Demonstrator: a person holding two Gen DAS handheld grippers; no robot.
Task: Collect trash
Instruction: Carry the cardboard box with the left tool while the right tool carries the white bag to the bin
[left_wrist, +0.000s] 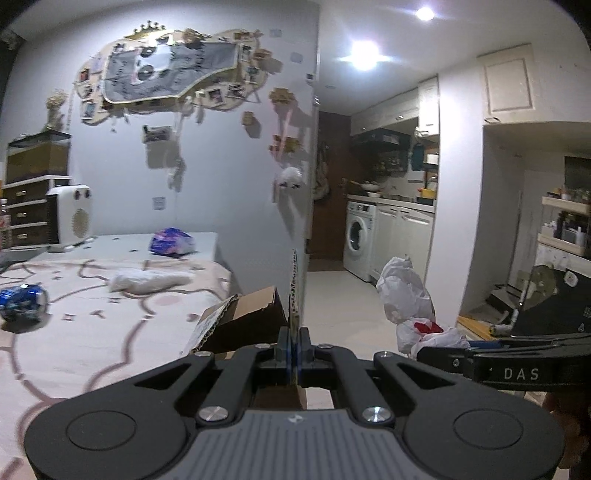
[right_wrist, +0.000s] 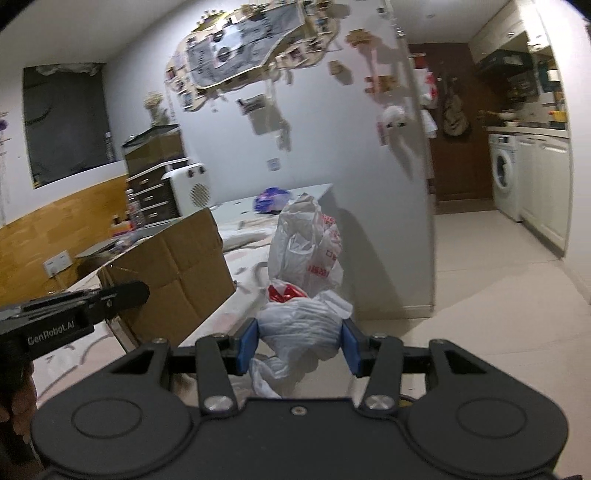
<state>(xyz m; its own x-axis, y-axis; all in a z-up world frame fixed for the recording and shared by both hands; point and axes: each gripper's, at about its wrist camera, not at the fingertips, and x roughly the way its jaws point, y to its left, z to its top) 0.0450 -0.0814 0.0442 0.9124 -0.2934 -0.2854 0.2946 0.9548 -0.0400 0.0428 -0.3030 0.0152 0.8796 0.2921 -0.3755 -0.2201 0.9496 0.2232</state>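
Both grippers loaded: cardboard box in the left, plastic bags in the right.

Left gripper (left_wrist: 294, 345) pinched tight on a flap of the cardboard box (left_wrist: 243, 314), seen edge-on; only the right wrist view shows the box's broad side (right_wrist: 173, 266). Right gripper (right_wrist: 299, 347) clamped around bunched white plastic bags (right_wrist: 303, 332), red print showing, contents hidden. Bed (left_wrist: 92, 332) with patterned cover at left, blue wrapper (left_wrist: 171, 242) at its far end. Pale floor (left_wrist: 343, 295); washing machine (left_wrist: 358, 236) in far kitchen.

A small home: bed (left_wrist: 110, 295), washing machine (left_wrist: 359, 236), kitchen cabinets (left_wrist: 406, 232).
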